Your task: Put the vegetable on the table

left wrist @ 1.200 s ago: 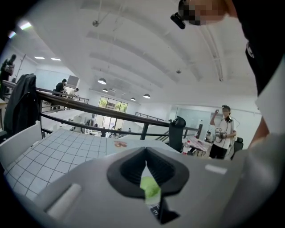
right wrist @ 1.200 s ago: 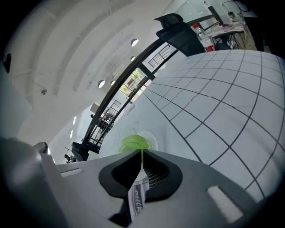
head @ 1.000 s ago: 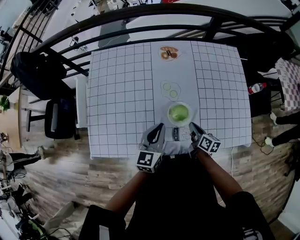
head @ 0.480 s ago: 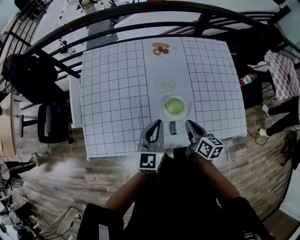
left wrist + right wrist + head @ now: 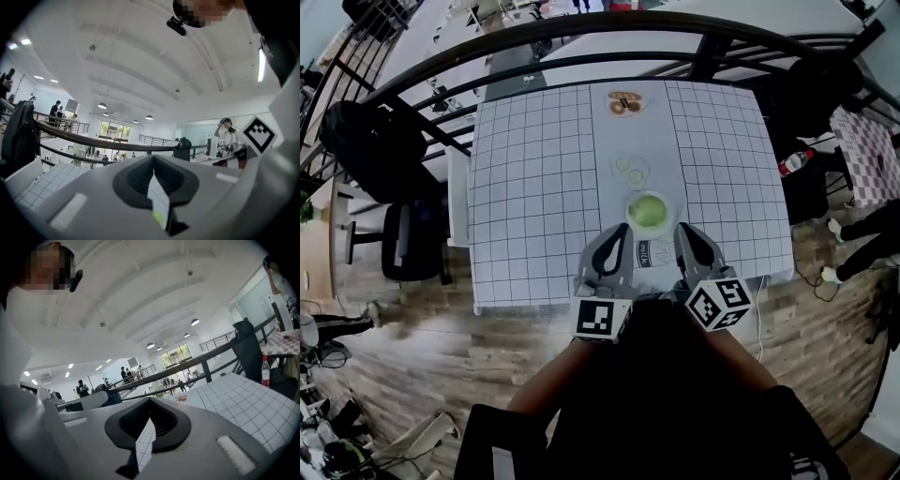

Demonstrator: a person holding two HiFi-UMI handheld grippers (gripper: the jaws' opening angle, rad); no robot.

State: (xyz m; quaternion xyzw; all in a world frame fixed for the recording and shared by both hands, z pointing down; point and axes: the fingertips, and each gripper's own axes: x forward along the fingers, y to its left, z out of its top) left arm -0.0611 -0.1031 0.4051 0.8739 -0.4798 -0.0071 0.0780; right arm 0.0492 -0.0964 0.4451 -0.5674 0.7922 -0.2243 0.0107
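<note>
Grid-patterned cloth covers the table point(image 5: 534, 187), which stands by a dark curved railing point(image 5: 581, 28) in a bright open hall, with a plain grey strip running down the middle. On that strip, from far to near, stand a small plate of brownish food point(image 5: 623, 103), a clear dish with pale green slices point(image 5: 630, 170), a white bowl point(image 5: 667, 222) and a printed card point(image 5: 649, 253). The green vegetable point(image 5: 649, 212) sits in the bowl, filling most of it; its kind is too small to tell, though it looks like a rounded leafy head. The left gripper point(image 5: 614, 239) and right gripper point(image 5: 686, 236) hover at the near edge, one on each side of the card and just short of the bowl. Each gripper's own view shows its jaws pressed together with only a thin sliver of table between them, and nothing pinched. The vegetable is probably light and somewhat soft, so it would bruise or tear under a hard squeeze. A gentle grip across its widest part, from above and clear of the bowl's rim, seems best, and the jaws must spread first.
</note>
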